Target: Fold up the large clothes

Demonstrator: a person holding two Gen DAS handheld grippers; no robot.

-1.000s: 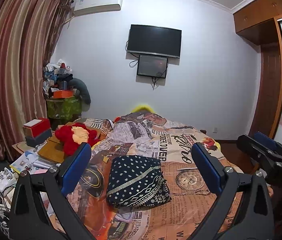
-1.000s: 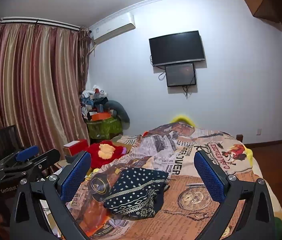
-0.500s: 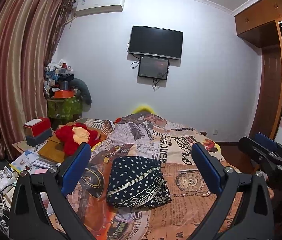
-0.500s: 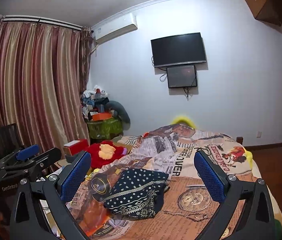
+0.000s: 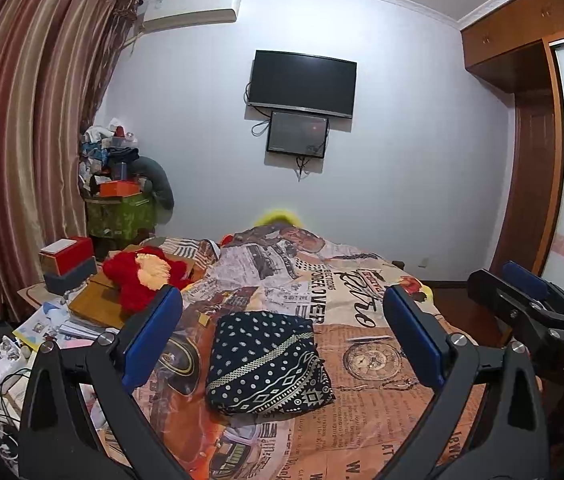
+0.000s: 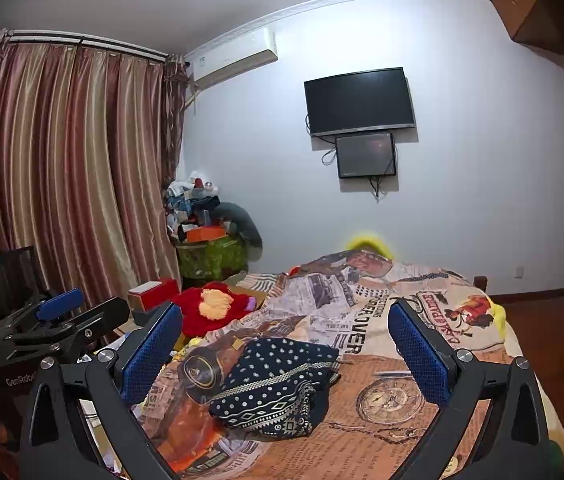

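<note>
A: Eyes on the dark garment [image 5: 268,364], navy with white dots and a patterned band, lying folded into a compact rectangle on the bed [image 5: 369,412], low and centre in the left wrist view.

B: Same garment [image 6: 272,386] from the right wrist camera, lower centre again, with one loose edge spilling at its near right corner. It rests flat on the newspaper-print bedspread [image 6: 385,396], nothing gripping it.

A: And the left gripper [image 5: 283,338]? Blue pads spread wide, one either side of the frame, the garment visible between them but well beyond the tips. Empty.

B: Right gripper [image 6: 285,354] matches: fingers wide apart, holding nothing, clear of the cloth. It also pokes into the left view at the right edge [image 5: 529,308], while the left one appears at the right camera's left edge [image 6: 58,320].

A: Further out, a red plush toy [image 5: 144,278] sits left of the bed beside a red box [image 5: 66,254].

B: Upper centre, a black television [image 6: 359,100] on the white wall, a smaller screen [image 6: 365,155] just below it.

A: Striped curtains [image 5: 30,128] fill the left, an air conditioner [image 5: 190,10] above, and a wooden wardrobe [image 5: 529,128] on the right.

B: The heap in the corner [image 6: 202,216] looks like clothes and boxes, though it's too small to be sure.
</note>
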